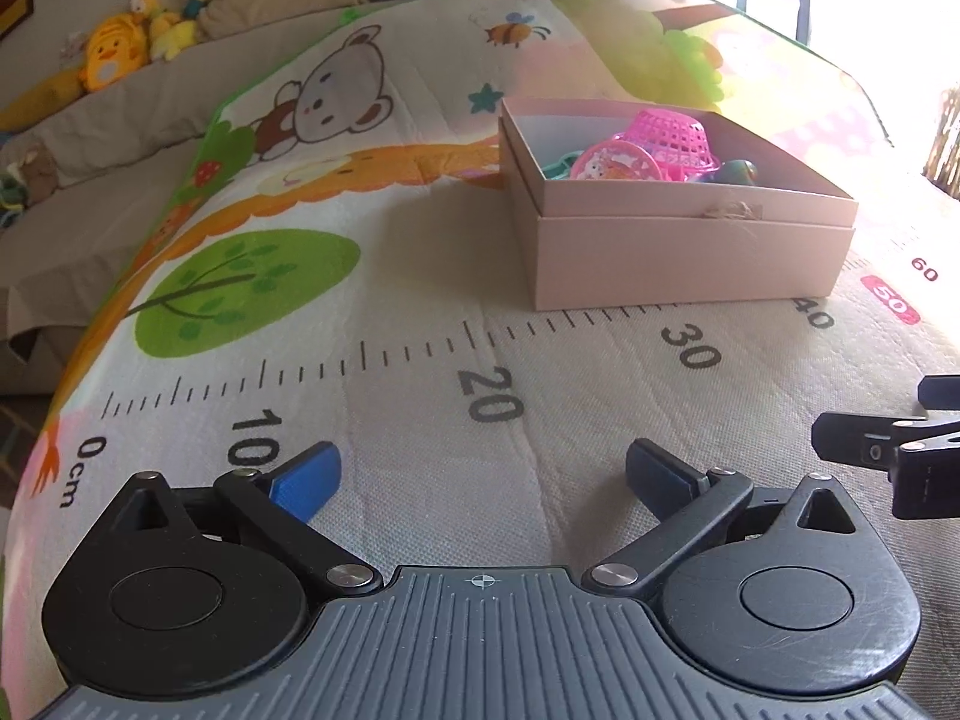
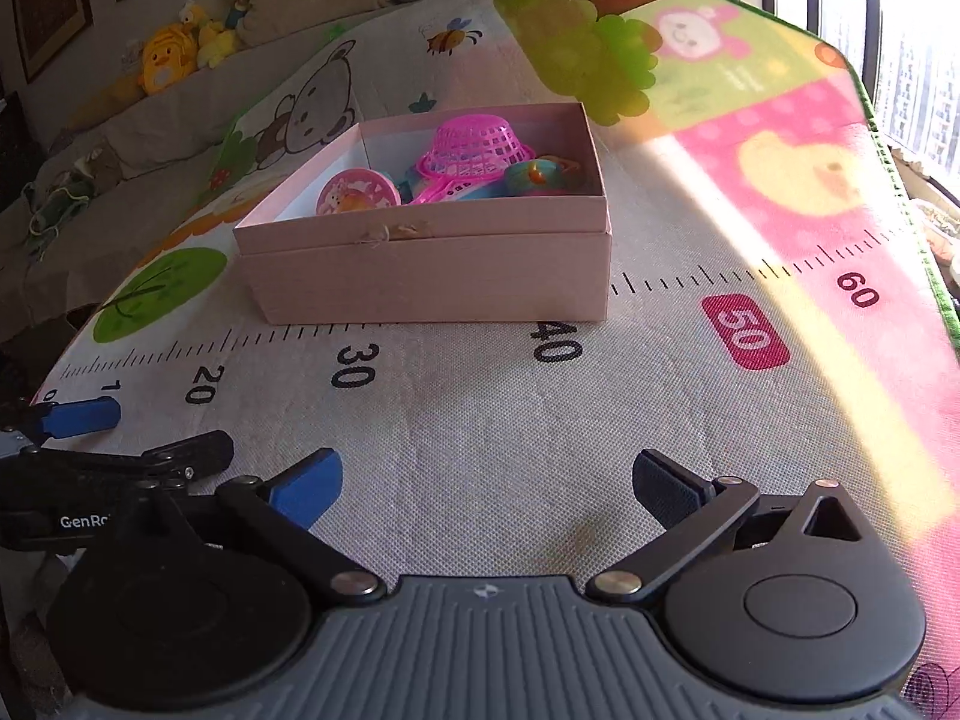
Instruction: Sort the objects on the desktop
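Observation:
A pale pink cardboard box (image 1: 690,252) stands on the printed play mat (image 1: 420,408), also in the right wrist view (image 2: 432,282). Inside lie a pink plastic basket (image 1: 672,135) (image 2: 477,144), a round pink toy (image 1: 612,165) (image 2: 357,192) and a multicoloured toy (image 2: 534,177). My left gripper (image 1: 483,474) is open and empty, low over the mat near the 20 mark, well short of the box. My right gripper (image 2: 486,483) is open and empty near the 30–40 marks. Each gripper shows at the other view's edge, the right one (image 1: 888,450) and the left one (image 2: 108,450).
The mat carries a printed ruler scale (image 2: 540,348) and cartoon animals. A beige sofa (image 1: 120,120) with plush toys (image 1: 114,54) lies behind on the left. A bright window (image 2: 912,60) is at the right. The mat's green edge (image 2: 936,276) drops off at the right.

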The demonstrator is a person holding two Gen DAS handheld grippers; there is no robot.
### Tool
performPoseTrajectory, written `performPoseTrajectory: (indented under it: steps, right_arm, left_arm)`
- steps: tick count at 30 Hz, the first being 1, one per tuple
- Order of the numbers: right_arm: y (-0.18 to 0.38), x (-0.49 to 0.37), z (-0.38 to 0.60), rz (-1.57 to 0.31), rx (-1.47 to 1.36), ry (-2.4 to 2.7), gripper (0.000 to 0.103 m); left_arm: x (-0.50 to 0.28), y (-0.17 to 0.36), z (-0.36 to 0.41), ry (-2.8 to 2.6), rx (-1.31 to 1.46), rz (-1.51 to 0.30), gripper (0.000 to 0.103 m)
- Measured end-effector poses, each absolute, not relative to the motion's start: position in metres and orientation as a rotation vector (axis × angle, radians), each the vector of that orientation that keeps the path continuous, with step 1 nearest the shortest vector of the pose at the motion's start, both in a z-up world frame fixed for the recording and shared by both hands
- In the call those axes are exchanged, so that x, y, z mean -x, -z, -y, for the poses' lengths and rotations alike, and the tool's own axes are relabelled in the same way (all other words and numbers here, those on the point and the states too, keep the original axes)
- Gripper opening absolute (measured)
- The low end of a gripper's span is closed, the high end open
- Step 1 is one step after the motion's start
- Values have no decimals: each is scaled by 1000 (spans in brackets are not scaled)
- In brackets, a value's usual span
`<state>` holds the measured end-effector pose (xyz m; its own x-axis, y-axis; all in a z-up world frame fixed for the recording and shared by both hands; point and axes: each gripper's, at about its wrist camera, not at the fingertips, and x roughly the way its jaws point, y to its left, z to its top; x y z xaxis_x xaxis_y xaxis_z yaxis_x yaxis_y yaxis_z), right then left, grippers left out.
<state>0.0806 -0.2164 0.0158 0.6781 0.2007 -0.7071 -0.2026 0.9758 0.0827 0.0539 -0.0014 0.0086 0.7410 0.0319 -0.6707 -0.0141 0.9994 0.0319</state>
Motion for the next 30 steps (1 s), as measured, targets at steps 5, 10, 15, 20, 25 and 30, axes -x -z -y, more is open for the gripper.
performPoseTrajectory:
  steps: [5, 10, 15, 20, 25, 30]
  right_arm:
    - [-9, -85, 212, -762, 72, -170, 103]
    - [-7, -99, 213, -751, 78, -165, 103]
    - [-5, -111, 208, -712, 110, -207, 103]
    - [-2, -114, 214, -691, 102, -240, 103]
    - [-3, -113, 215, -691, 100, -241, 103]
    - [-4, -112, 214, -691, 99, -242, 103]
  left_arm:
    - [-56, -7, 0, -30, -1, -727, 103]
    - [-57, -6, -1, -31, 8, -726, 103]
    - [-57, -5, -3, -34, 23, -723, 103]
    - [-57, -5, -3, -33, 25, -722, 103]
    - [-56, -5, -4, -30, 32, -719, 103]
    - [-56, -5, -4, -29, 32, -719, 103]
